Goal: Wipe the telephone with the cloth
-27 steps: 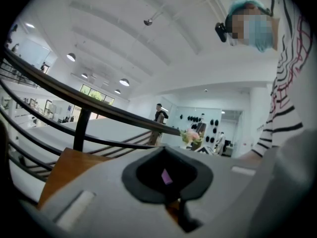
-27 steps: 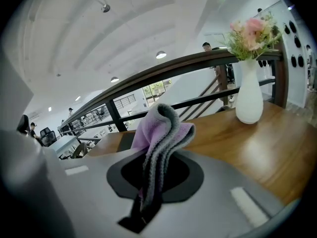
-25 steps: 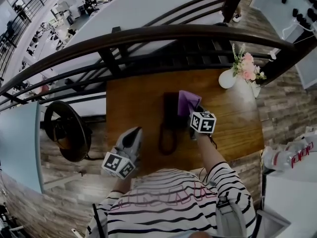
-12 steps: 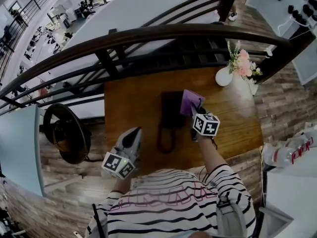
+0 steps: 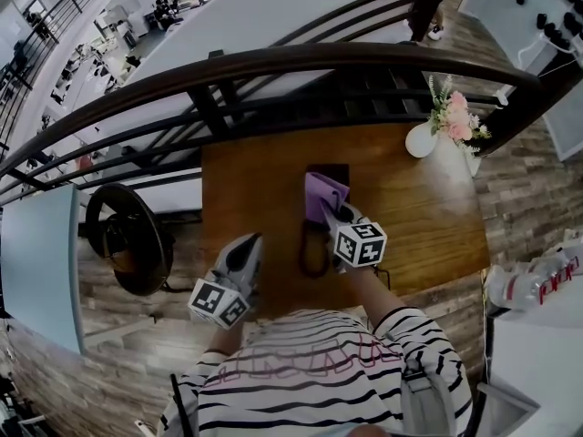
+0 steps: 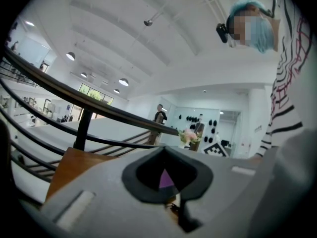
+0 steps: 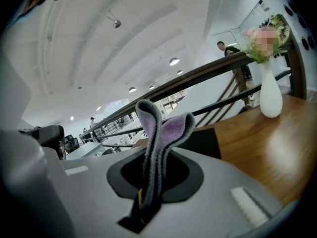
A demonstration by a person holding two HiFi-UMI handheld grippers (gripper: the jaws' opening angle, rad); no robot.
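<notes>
A black telephone point(image 5: 333, 173) lies in the middle of the wooden table point(image 5: 246, 198), its cord looping toward the front edge. Draped over the telephone's top is a purple cloth point(image 5: 322, 195), and my right gripper point(image 5: 336, 213) is shut on it from the near side. In the right gripper view the folded cloth point(image 7: 159, 133) stands up from between the jaws of the right gripper point(image 7: 144, 198), with the telephone point(image 7: 202, 143) dark behind it. My left gripper point(image 5: 249, 244) hangs shut and empty at the table's front left, away from the telephone.
A white vase of pink flowers point(image 5: 424, 140) stands at the table's back right corner. A dark curved railing point(image 5: 273, 66) runs right behind the table. A round black stool point(image 5: 127, 239) sits on the floor to the left.
My right gripper has carried the cloth leftward, from the telephone's right side onto its top. The left gripper has stayed where it was.
</notes>
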